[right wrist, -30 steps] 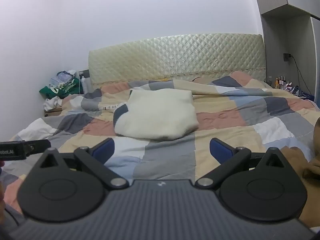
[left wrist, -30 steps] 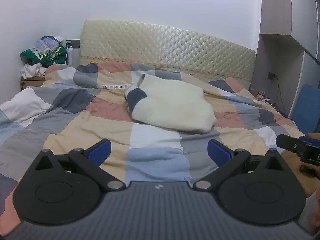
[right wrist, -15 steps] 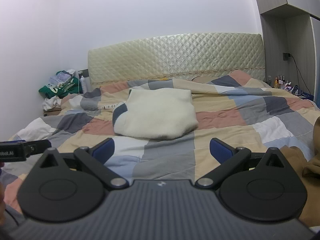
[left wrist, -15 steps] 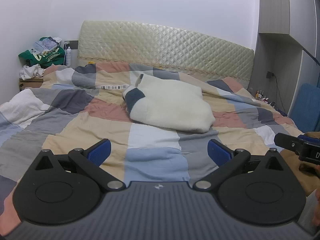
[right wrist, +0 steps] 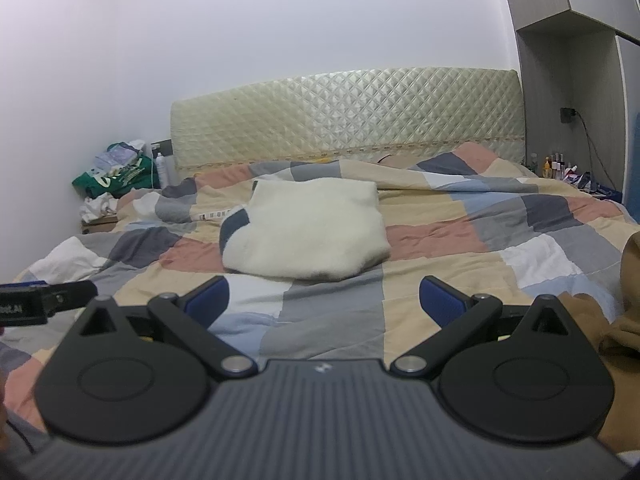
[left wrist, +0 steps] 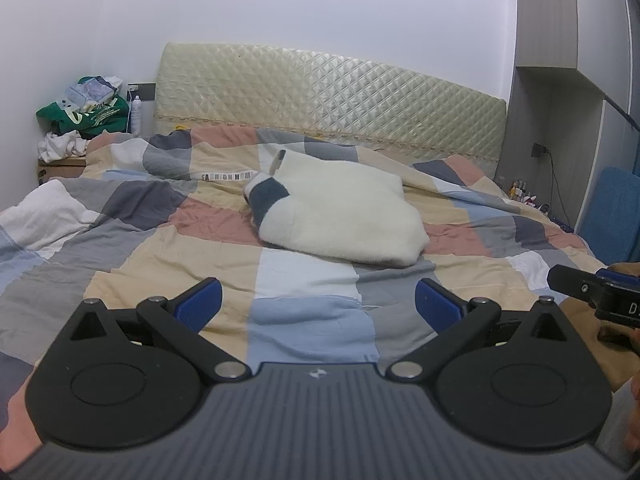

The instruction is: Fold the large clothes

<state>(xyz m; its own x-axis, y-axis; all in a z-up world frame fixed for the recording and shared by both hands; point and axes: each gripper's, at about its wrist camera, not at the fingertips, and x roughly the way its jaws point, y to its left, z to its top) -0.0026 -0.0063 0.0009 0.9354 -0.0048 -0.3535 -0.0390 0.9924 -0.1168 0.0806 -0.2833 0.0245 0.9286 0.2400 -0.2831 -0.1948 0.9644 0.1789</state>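
Note:
A folded cream fleece garment (left wrist: 340,220) with a dark blue band lies in the middle of the bed; it also shows in the right wrist view (right wrist: 312,232). A tan garment (right wrist: 624,320) lies bunched at the bed's near right edge, also at the right edge of the left wrist view (left wrist: 588,320). My left gripper (left wrist: 318,306) is open and empty, held over the quilt well short of the cream garment. My right gripper (right wrist: 324,300) is open and empty, likewise short of it, with the tan garment to its right.
The bed carries a patchwork quilt (left wrist: 160,240) and has a quilted cream headboard (left wrist: 328,100). A nightstand piled with a green bag and clothes (left wrist: 84,120) stands at the back left. Small bottles (right wrist: 556,168) and a blue panel (left wrist: 612,220) are on the right.
Both grippers have risen and tilted slightly, so the bed sits a little lower in view. Nothing on the bed has moved.

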